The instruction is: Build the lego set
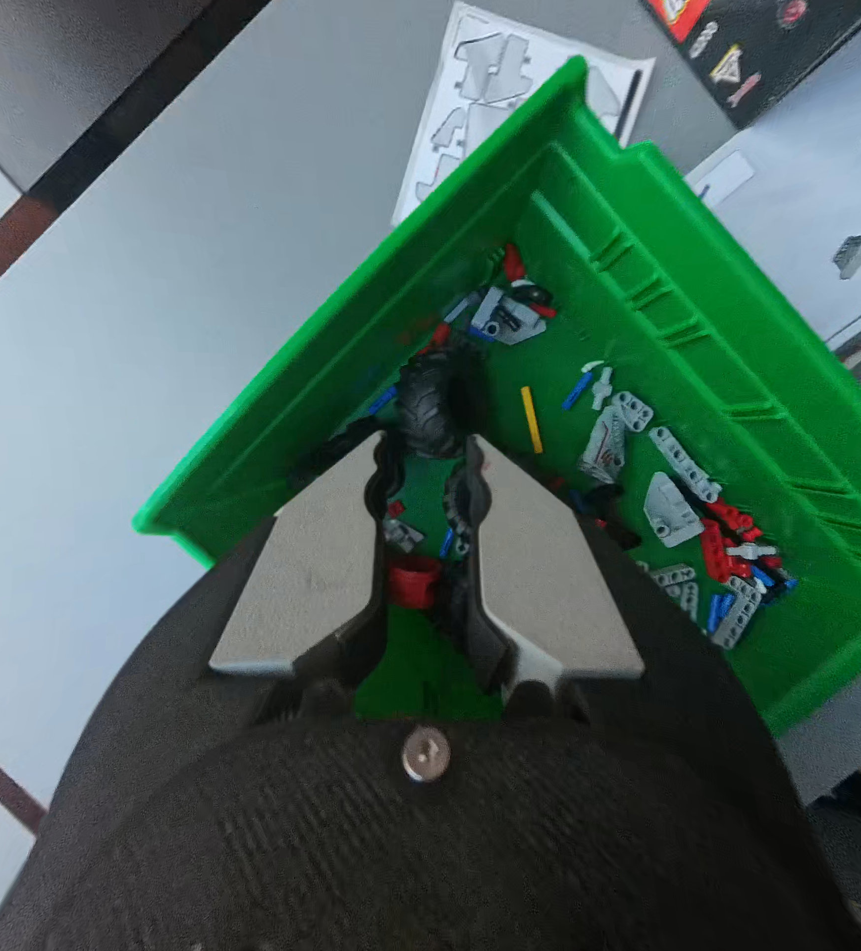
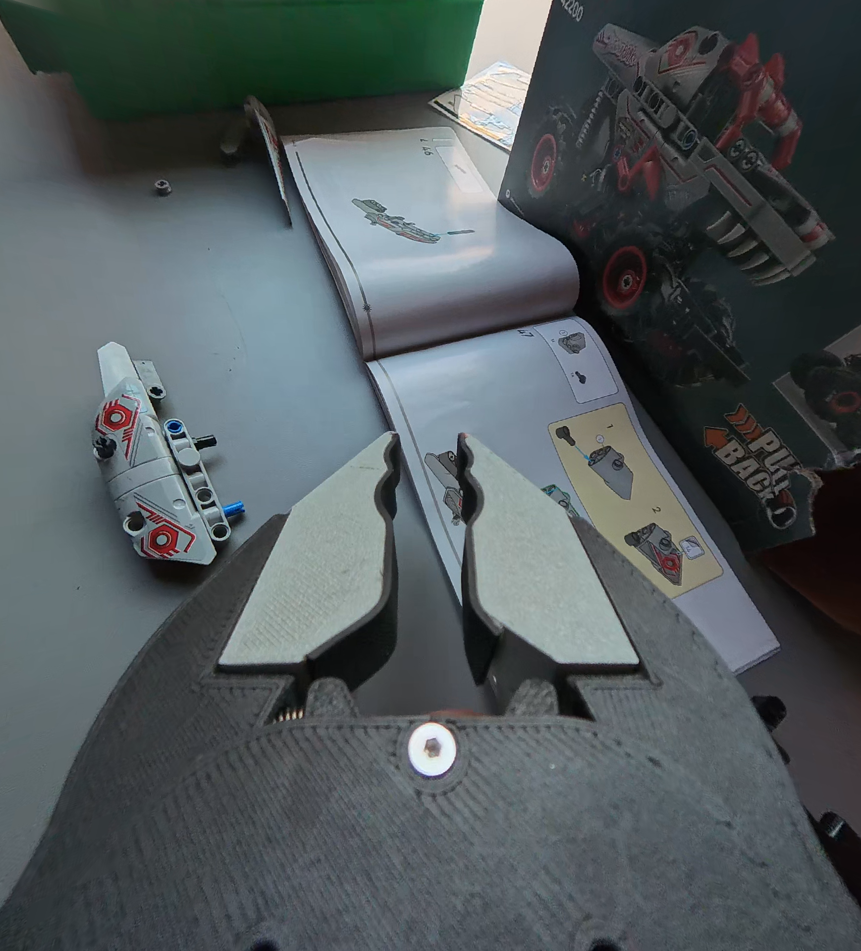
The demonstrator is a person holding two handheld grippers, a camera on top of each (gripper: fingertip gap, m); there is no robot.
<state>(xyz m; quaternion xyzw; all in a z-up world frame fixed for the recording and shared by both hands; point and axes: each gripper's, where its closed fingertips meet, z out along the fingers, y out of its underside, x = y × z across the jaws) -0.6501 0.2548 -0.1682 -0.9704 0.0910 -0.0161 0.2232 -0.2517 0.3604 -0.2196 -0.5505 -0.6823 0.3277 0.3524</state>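
The left gripper (image 1: pixel 426 453) is positioned over the green bin (image 1: pixel 675 319), jaws narrowly parted around a ribbed black tyre (image 1: pixel 426 406); firm grip cannot be confirmed. Slippage is possible on soft rubber. The right gripper (image 2: pixel 428 453) is held narrowly open, empty, above the glossy instruction booklet (image 2: pixel 449 247). The angular grey subassembly (image 2: pixel 153 463) is placed on the matte table (image 2: pixel 58 257).

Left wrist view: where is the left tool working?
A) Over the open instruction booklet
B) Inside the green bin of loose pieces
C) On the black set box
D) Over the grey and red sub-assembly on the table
B: the left tool reaches into the green bin, its tips at a black tyre among loose pieces.
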